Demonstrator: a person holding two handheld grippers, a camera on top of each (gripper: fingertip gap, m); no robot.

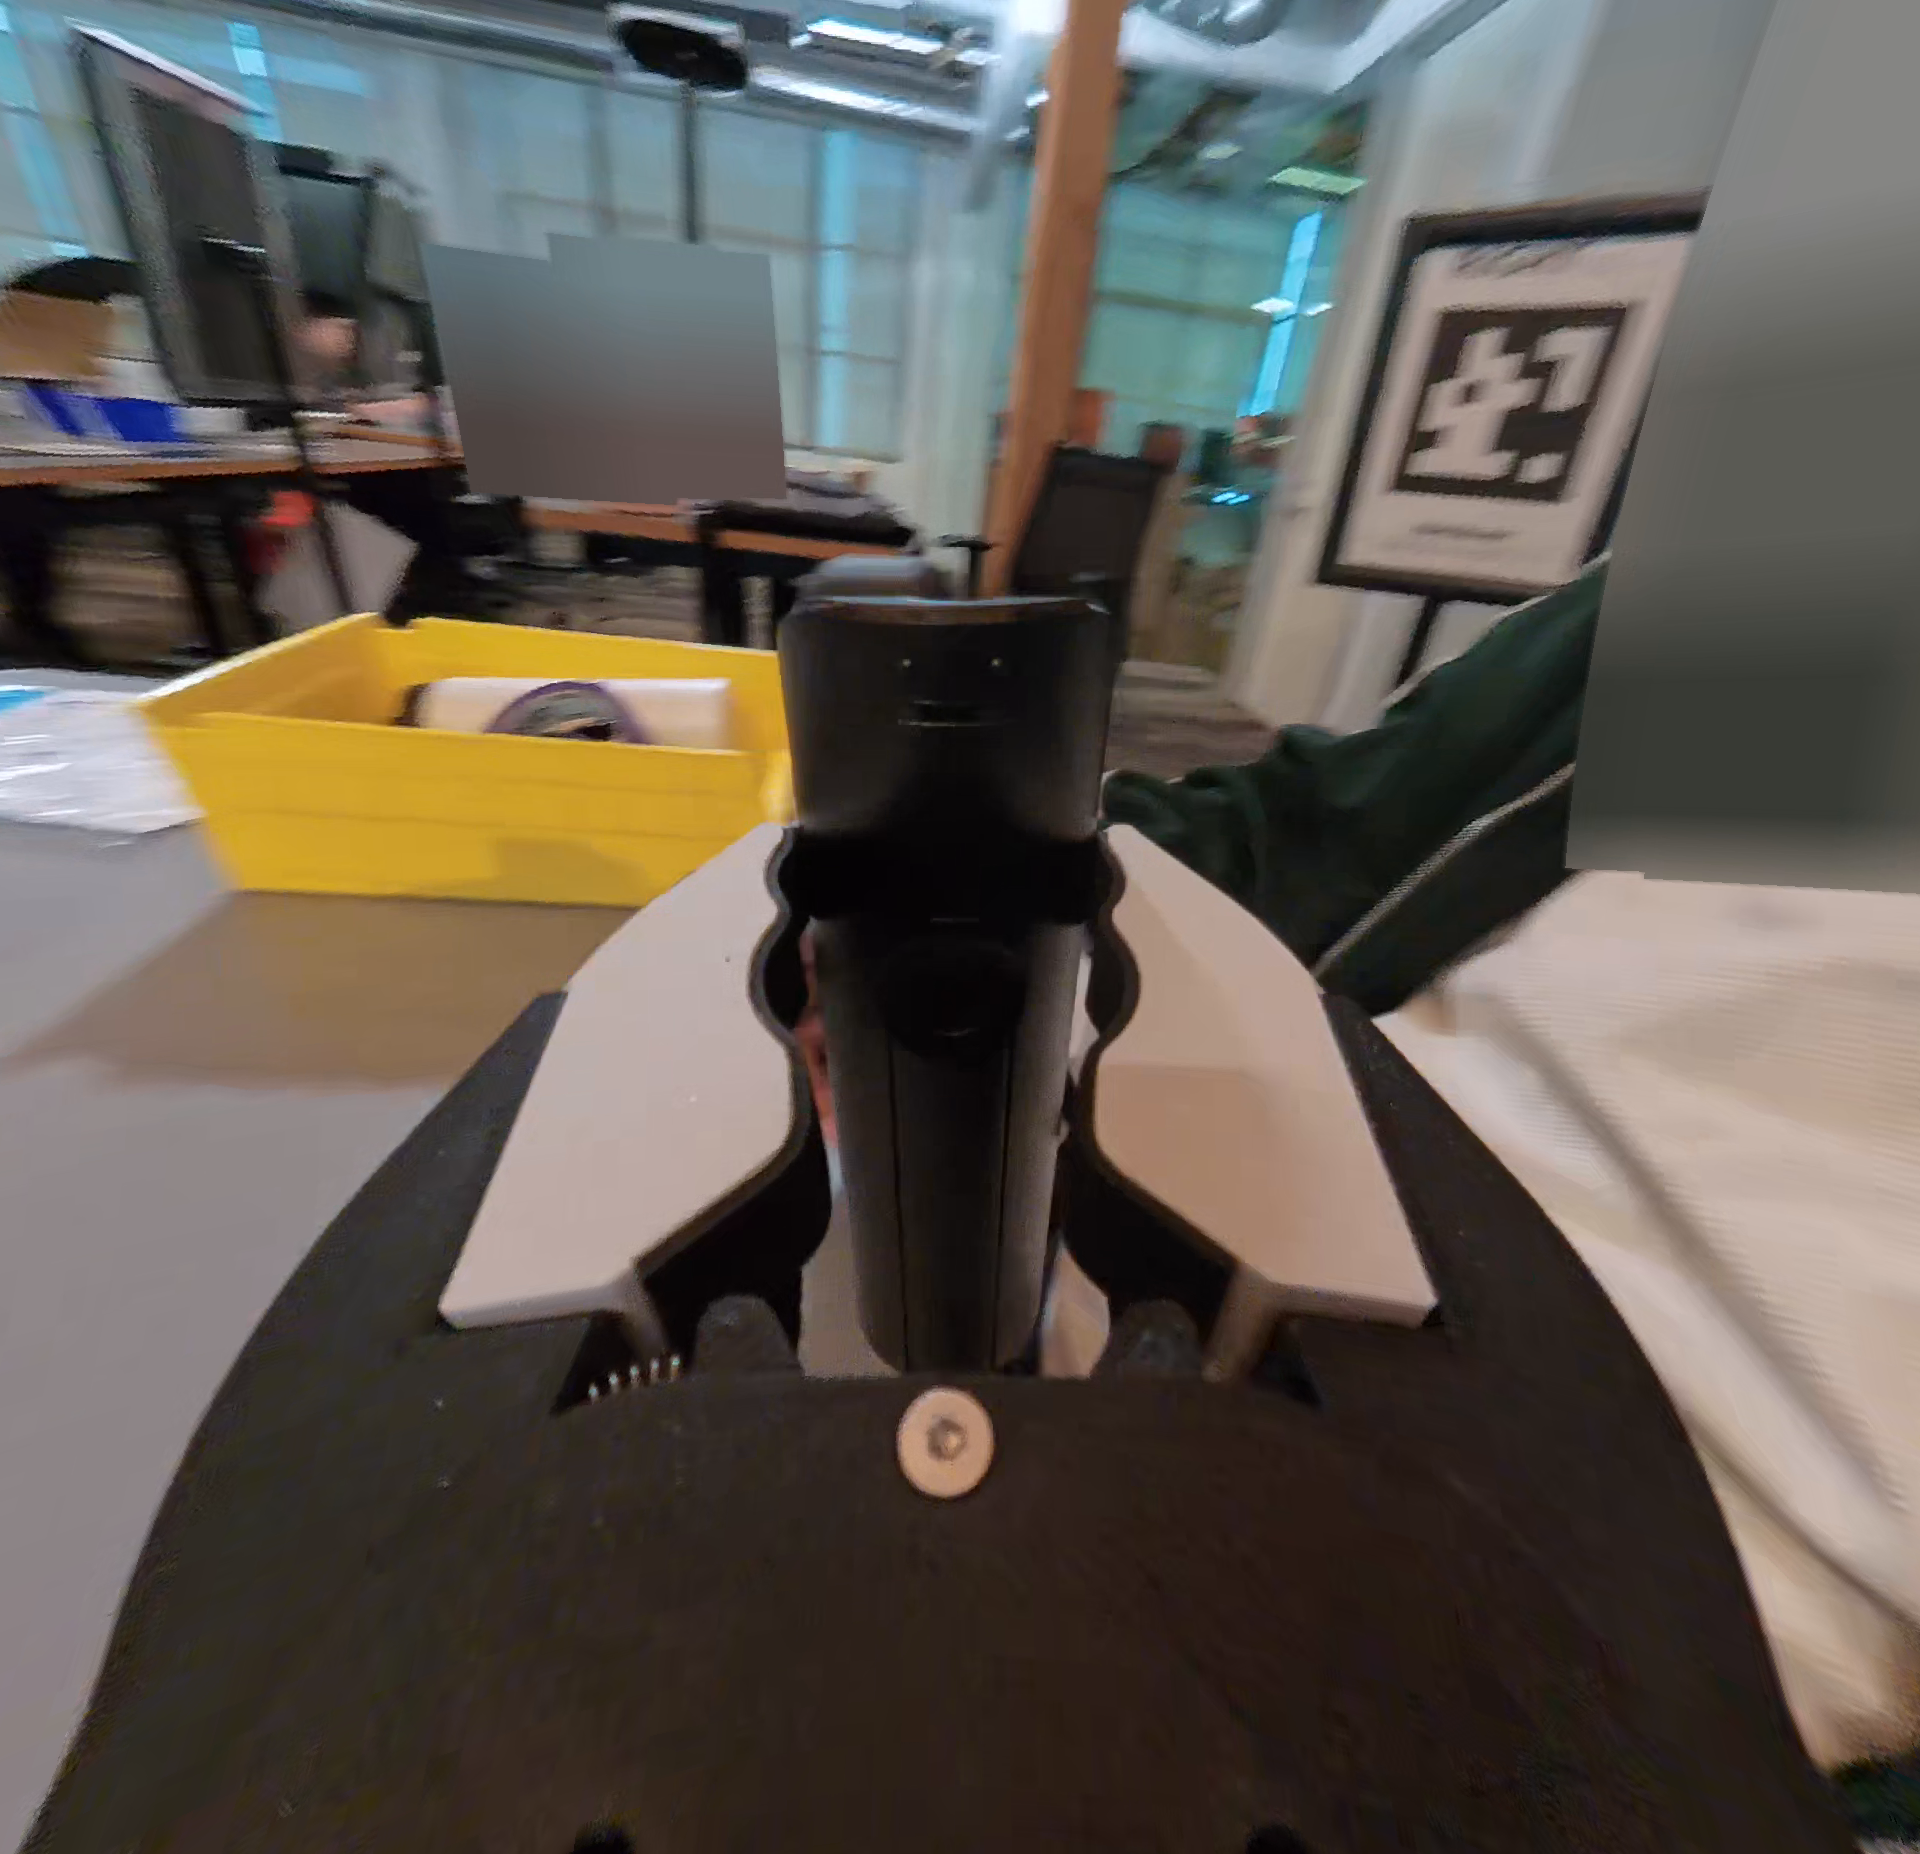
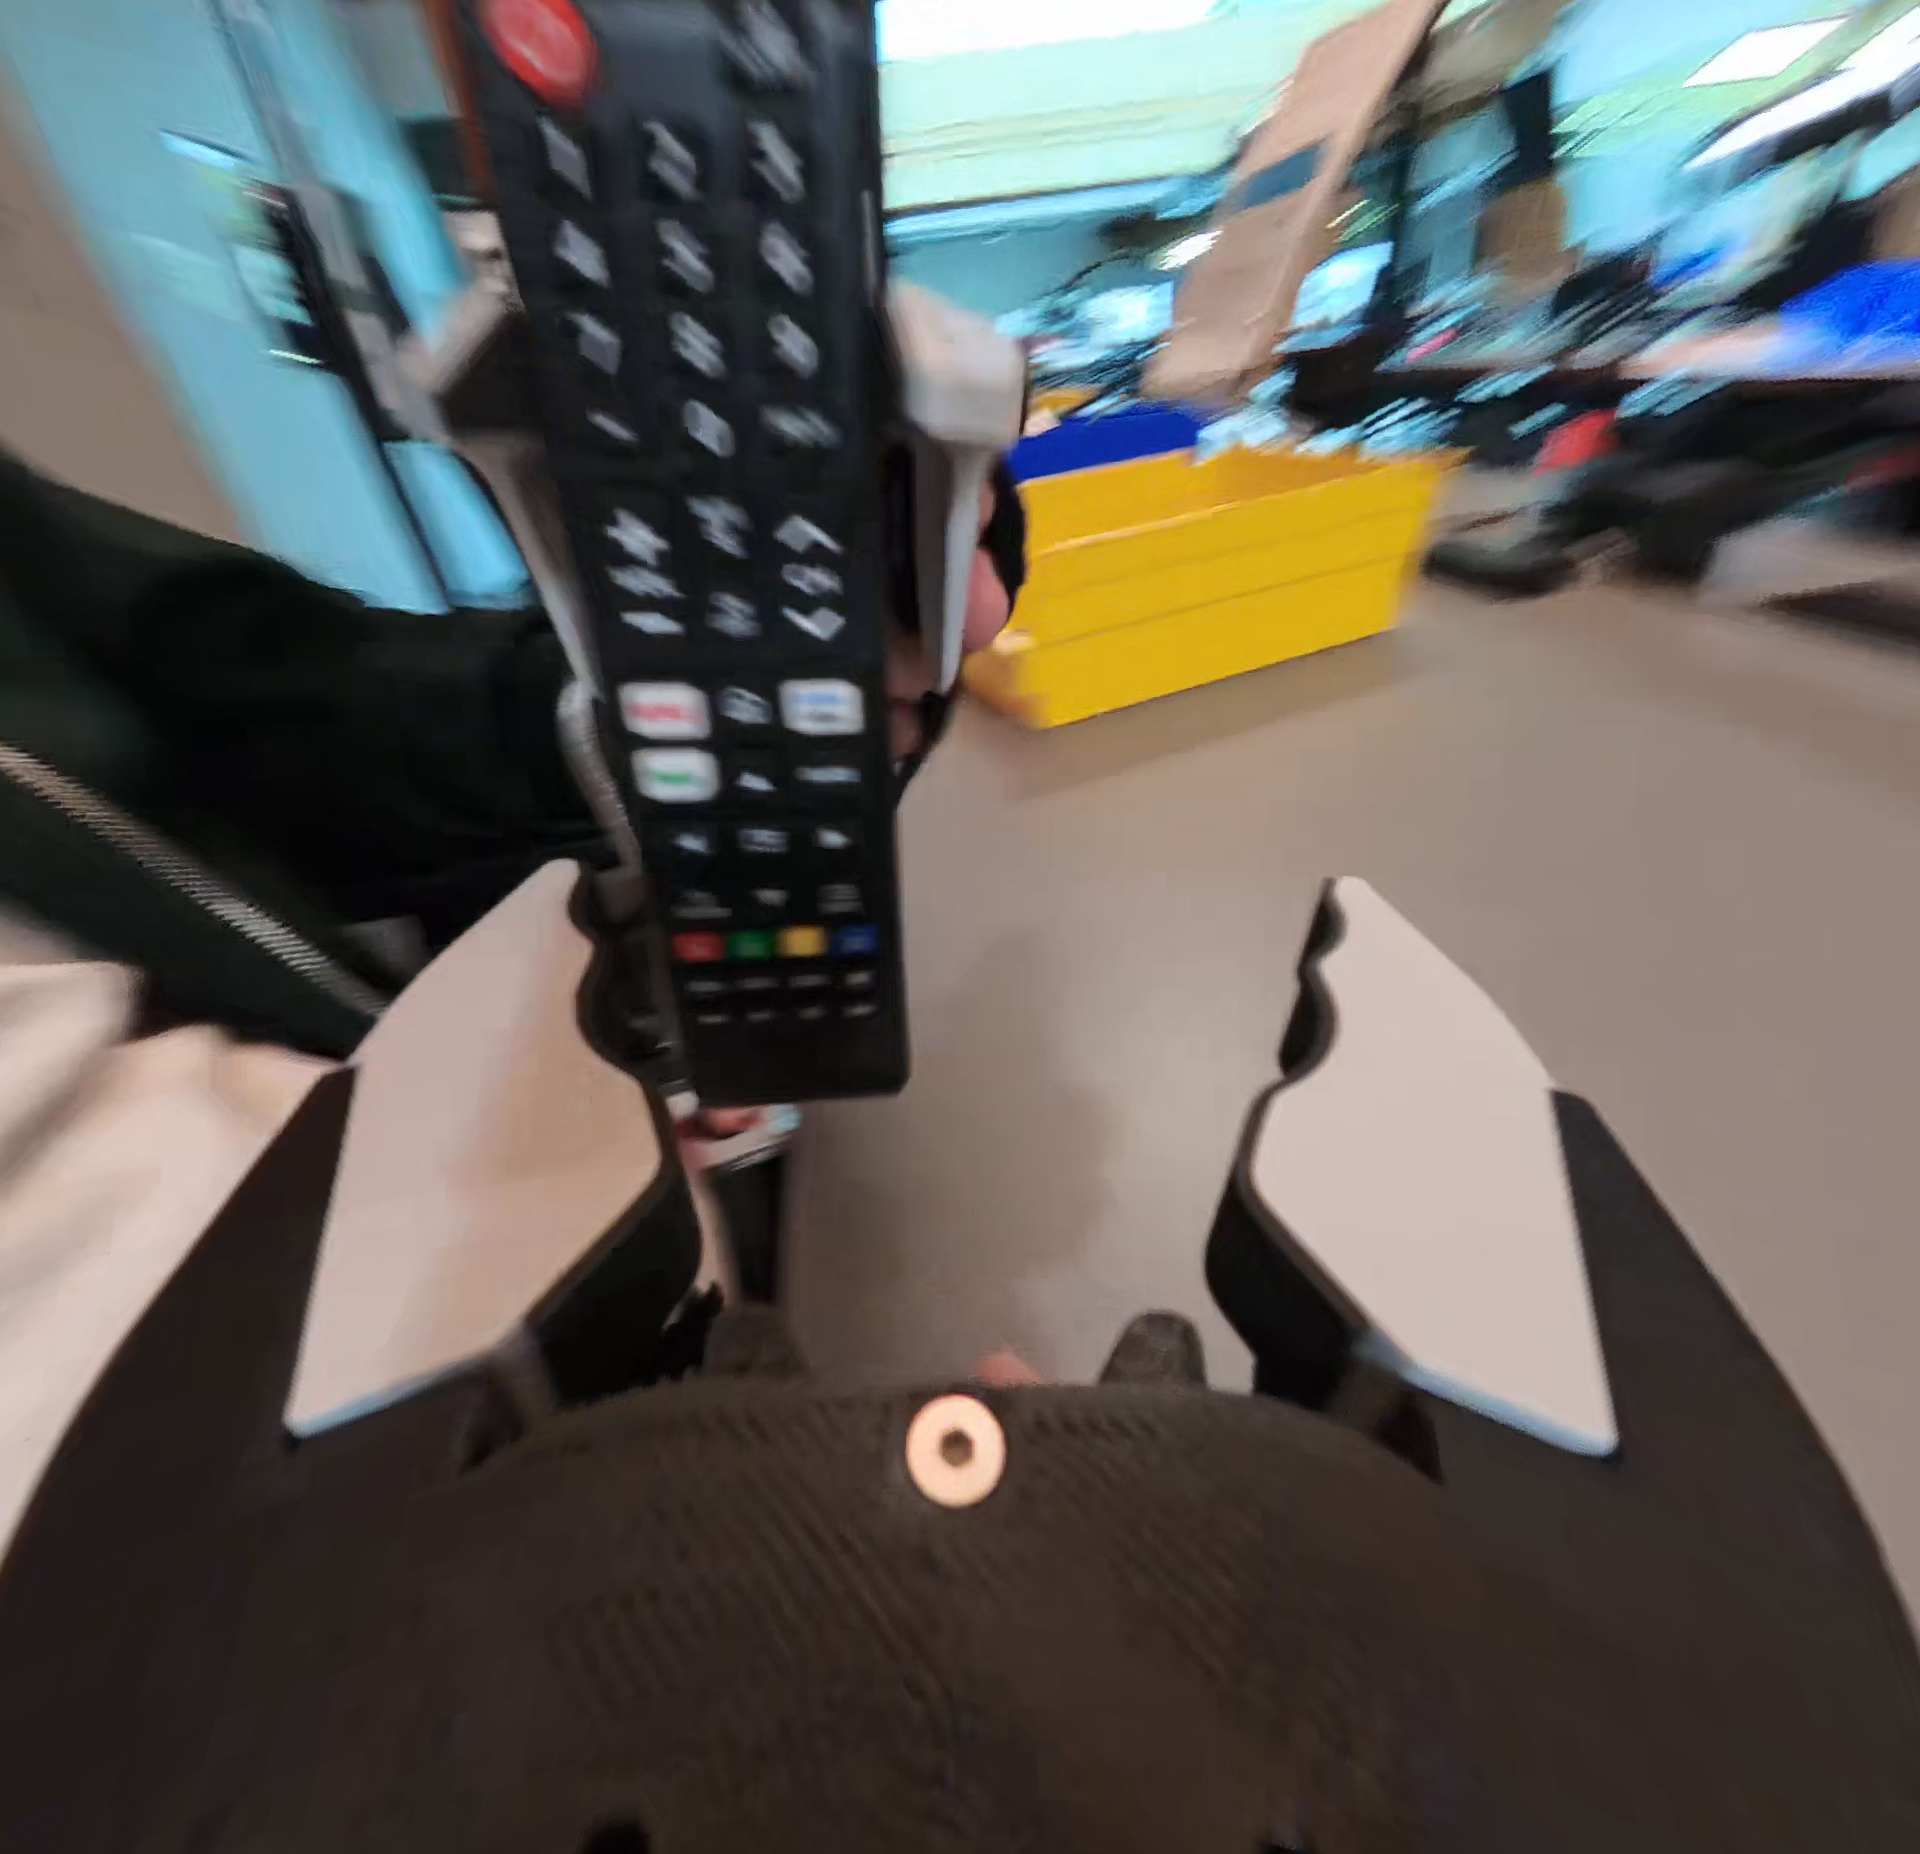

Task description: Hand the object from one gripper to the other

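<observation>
Between the wide-open right hand-held gripper (image 2: 951, 983) fingers: centre the remote (image 2: 717, 516), clamp, then left hand-held gripper (image 1: 940, 869) releases its grip.

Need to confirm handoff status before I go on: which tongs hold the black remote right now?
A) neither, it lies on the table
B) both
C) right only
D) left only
D: the left tongs are shut on the remote, while the right tongs are open, with the remote's lower end beside their left finger, not clamped.
</observation>
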